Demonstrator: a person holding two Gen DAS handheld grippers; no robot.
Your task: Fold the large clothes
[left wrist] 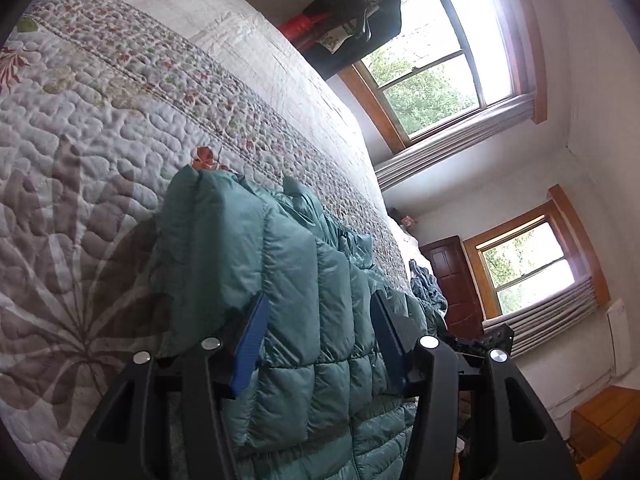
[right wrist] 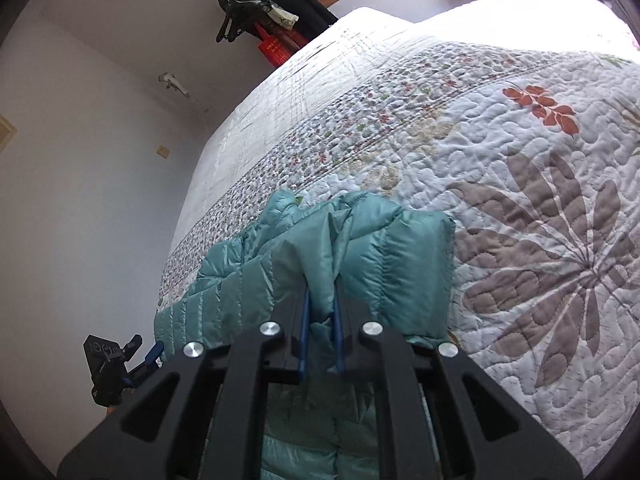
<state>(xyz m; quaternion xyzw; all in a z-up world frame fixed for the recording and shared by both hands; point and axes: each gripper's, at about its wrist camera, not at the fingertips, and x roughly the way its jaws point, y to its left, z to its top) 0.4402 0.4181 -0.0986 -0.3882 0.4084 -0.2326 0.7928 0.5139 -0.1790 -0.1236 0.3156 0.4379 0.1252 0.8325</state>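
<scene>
— Right, jacket first: where?

— Teal quilted puffer jacket (left wrist: 288, 280), lower centre of the left wrist view, lying on a floral quilt (left wrist: 80, 168) that fills the left half of that frame. Same jacket (right wrist: 360, 240) at lower centre of the right wrist view, quilt (right wrist: 520, 160) spreading to the right and upper right.

— Left gripper?

— Left gripper (left wrist: 316, 352), bottom centre, jaws spread wide, blue-padded fingers (left wrist: 250, 344) either side of a padded panel. Touching the fabric at the pads, but not pinching it. Also seen small at lower left of the right wrist view (right wrist: 150, 354).

— And the right one?

— Right gripper (right wrist: 320, 332), bottom centre, jaws nearly together, clamped on a pinched ridge of teal fabric rising between the blue fingers (right wrist: 305, 332).

— Beyond the bed?

— Two wood-framed windows in the left wrist view, one at upper right (left wrist: 440, 60), one at mid right (left wrist: 532, 264), with a dark wooden door (left wrist: 452, 276) beside the lower one. Dark clothes on hangers (left wrist: 360, 4) at top centre. Plain white wall (right wrist: 80, 160) across the left of the right wrist view, hangers (right wrist: 236, 20) at the top.
</scene>
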